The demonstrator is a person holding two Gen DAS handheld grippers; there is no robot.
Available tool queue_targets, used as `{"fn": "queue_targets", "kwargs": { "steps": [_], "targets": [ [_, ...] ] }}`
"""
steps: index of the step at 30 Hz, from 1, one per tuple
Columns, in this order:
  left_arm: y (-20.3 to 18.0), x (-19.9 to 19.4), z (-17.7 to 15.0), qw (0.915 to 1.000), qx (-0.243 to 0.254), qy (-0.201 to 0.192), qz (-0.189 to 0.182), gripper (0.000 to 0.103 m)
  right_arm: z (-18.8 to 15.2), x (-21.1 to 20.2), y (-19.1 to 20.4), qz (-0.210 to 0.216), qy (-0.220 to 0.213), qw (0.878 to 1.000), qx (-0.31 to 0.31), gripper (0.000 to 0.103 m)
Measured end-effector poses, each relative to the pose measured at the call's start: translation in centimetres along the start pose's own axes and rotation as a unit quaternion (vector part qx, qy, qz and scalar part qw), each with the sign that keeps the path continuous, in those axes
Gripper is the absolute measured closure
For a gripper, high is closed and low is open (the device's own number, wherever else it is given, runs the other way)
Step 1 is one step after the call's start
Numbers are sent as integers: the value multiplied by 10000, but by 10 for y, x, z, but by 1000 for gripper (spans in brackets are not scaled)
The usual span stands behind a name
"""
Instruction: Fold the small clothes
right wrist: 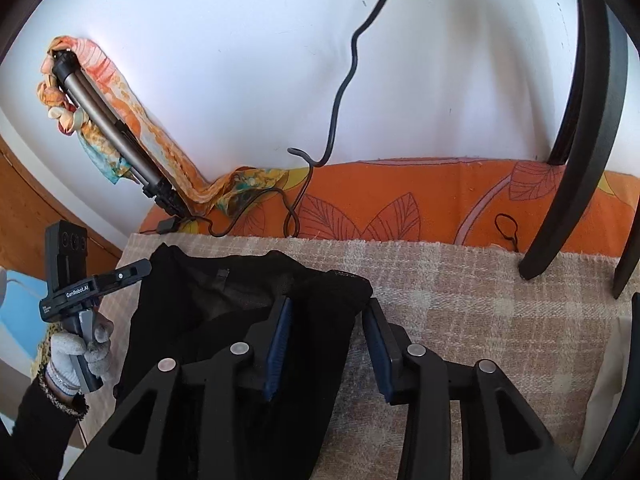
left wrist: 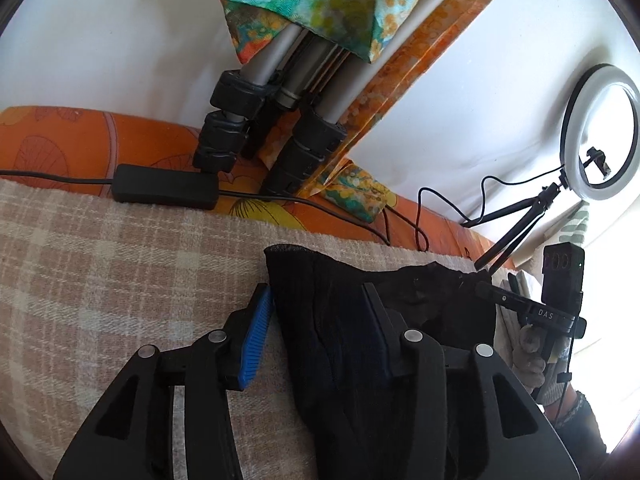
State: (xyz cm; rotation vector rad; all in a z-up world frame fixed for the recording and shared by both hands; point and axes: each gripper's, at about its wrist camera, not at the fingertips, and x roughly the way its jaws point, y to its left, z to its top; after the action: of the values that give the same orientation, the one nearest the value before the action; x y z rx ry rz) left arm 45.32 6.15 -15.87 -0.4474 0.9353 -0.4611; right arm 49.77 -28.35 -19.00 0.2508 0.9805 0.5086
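A small black garment [left wrist: 340, 320] lies on the beige checked blanket [left wrist: 100, 272]. My left gripper [left wrist: 320, 300] is open, its jaws wide apart, straddling the garment's left corner; the blue pad [left wrist: 256, 332] sits just left of the cloth edge. In the right wrist view the same garment [right wrist: 240, 292] lies on the blanket [right wrist: 480, 300]. My right gripper [right wrist: 328, 316] is open, its jaws either side of the garment's right corner. Each gripper shows in the other's view: the right one [left wrist: 496, 296] and the left one [right wrist: 140, 270], both at the cloth's far edges.
A folded tripod [left wrist: 280, 100] wrapped in a colourful scarf [left wrist: 320, 8] leans on the white wall. A black power adapter [left wrist: 164, 186] and cables lie on the orange sheet [right wrist: 400, 200]. A ring light [left wrist: 600, 132] stands at right. Dark chair legs [right wrist: 576, 160] stand on the blanket.
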Motion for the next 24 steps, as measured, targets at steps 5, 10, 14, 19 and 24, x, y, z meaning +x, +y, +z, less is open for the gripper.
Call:
{"fn": "queue_targets", "kwargs": {
  "steps": [5, 10, 14, 19, 24],
  "targets": [
    [-1, 11, 3, 9999, -90, 2, -44, 61, 2, 5, -8, 146, -31, 9997, 207, 67],
    [-23, 16, 0, 9992, 379, 158, -28, 101, 5, 15, 11, 98, 154, 9998, -34, 99],
    [-39, 0, -5, 9981, 600, 29, -138, 100, 3, 0, 32, 189, -8, 9994, -288, 100],
    [-59, -33, -14, 9962, 833, -113, -212, 100, -3, -32, 55, 243, -201, 9980, -543, 100],
    [-82, -67, -28, 9942, 1021, -245, -248, 100, -18, -74, 79, 331, -397, 9961, -719, 100]
  ]
}}
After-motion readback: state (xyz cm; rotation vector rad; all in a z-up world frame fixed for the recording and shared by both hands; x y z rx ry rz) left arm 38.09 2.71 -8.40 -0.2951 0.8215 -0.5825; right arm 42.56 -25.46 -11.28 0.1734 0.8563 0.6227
